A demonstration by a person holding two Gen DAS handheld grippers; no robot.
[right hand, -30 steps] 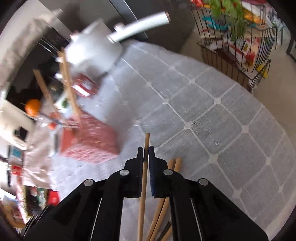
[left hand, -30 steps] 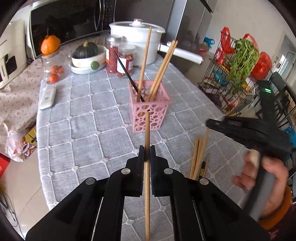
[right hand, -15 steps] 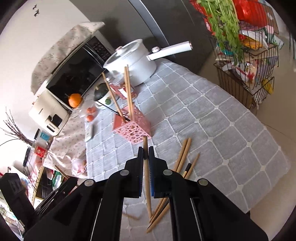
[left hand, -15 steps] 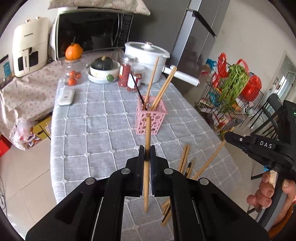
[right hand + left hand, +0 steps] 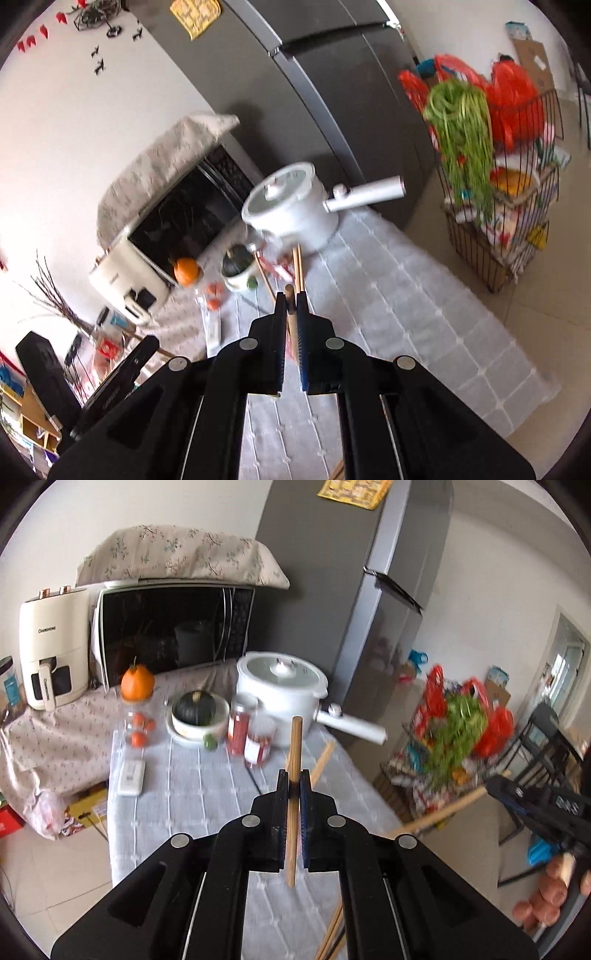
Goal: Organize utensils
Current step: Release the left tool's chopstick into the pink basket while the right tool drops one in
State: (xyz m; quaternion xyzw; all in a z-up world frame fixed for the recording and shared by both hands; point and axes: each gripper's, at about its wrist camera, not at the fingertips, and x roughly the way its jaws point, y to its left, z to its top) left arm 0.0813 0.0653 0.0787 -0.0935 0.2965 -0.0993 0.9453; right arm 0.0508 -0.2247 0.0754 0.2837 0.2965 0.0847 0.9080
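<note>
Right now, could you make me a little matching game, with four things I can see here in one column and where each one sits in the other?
Things:
1. orange
2. dark green squash
3. wooden chopstick
4. flowered cloth

Places:
a. in a white bowl
b. over the microwave
c. on top of a clear jar
d. clamped in the left gripper

Pairs: 1-c, 2-a, 3-d, 4-b

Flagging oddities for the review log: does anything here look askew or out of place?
Yes. A few loose wooden chopsticks lie on the grey checked tablecloth near its front edge. The left gripper and right gripper each clamp a wooden chopstick.
</note>
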